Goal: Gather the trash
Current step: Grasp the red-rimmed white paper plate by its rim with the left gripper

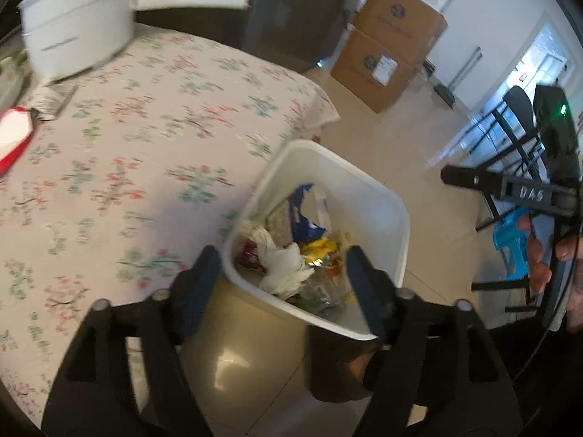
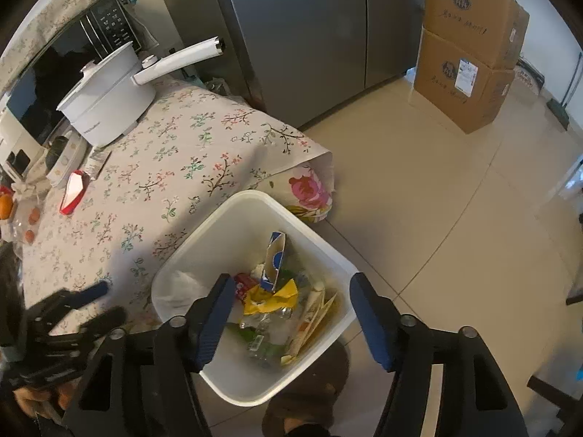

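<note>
A white bin stands on the floor against the table's edge. It holds a blue-and-white carton, a yellow wrapper, white crumpled plastic, a red wrapper and clear plastic. My left gripper hangs over the bin, open, nothing between its pads. My right gripper is also above the bin, open and empty. A red-and-white packet and a patterned wrapper lie on the floral tablecloth.
A white pot with a long handle sits at the table's far end. Behind it are a microwave and a grey fridge. Stacked cardboard boxes stand on the tiled floor. A foot is beside the bin.
</note>
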Demonstrator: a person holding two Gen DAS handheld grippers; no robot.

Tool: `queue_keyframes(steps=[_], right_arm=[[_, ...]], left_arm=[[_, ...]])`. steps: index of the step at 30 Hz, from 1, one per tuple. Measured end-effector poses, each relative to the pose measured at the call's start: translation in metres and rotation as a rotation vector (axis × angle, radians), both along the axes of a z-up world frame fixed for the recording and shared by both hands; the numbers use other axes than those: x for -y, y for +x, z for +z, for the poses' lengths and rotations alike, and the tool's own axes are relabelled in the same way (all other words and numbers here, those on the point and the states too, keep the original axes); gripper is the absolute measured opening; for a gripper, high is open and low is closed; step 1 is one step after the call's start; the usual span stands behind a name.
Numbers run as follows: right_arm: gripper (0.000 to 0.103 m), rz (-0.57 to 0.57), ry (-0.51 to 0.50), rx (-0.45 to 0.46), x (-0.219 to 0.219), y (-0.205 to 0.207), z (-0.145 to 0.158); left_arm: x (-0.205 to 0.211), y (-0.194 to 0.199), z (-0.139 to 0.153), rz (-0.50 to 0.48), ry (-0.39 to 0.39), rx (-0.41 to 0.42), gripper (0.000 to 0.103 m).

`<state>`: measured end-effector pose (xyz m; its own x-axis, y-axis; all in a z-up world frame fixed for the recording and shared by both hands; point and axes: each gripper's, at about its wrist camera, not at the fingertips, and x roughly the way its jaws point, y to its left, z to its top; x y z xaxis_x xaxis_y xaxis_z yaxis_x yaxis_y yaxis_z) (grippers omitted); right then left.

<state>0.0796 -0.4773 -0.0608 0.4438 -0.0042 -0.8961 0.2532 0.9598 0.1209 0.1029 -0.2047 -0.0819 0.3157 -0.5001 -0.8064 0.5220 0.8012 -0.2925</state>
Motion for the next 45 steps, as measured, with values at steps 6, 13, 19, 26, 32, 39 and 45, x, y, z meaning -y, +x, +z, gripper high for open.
queue_keyframes(steps=[6, 13, 19, 26, 32, 39, 45], right_arm=[[0.074, 0.020, -0.018, 0.001, -0.022, 0.011, 0.006], [0.080, 0.097, -0.002, 0.050, -0.076, 0.037, 0.020], [0.082, 0.163, -0.006, 0.058, -0.125, 0.059, 0.021], [0.086, 0.216, -0.001, 0.082, -0.178, 0.084, 0.019], [0.087, 0.280, 0.024, 0.048, -0.219, 0.116, 0.007], [0.087, 0.317, -0.041, 0.057, -0.239, 0.155, -0.003], [0.087, 0.350, -0.062, 0.043, -0.249, 0.192, -0.019]], left_arm=[[-0.045, 0.007, 0.016, 0.111, 0.019, 0.016, 0.083], [-0.113, 0.012, 0.033, 0.265, 0.050, 0.065, 0.096], [-0.173, 0.016, 0.032, 0.388, 0.100, 0.075, 0.100], [-0.235, 0.017, 0.028, 0.493, 0.146, 0.093, 0.102], [-0.272, 0.037, 0.028, 0.540, 0.144, 0.125, 0.102], [-0.291, 0.087, 0.021, 0.545, 0.055, 0.101, 0.102], [-0.291, 0.136, -0.011, 0.638, -0.154, -0.037, 0.063]])
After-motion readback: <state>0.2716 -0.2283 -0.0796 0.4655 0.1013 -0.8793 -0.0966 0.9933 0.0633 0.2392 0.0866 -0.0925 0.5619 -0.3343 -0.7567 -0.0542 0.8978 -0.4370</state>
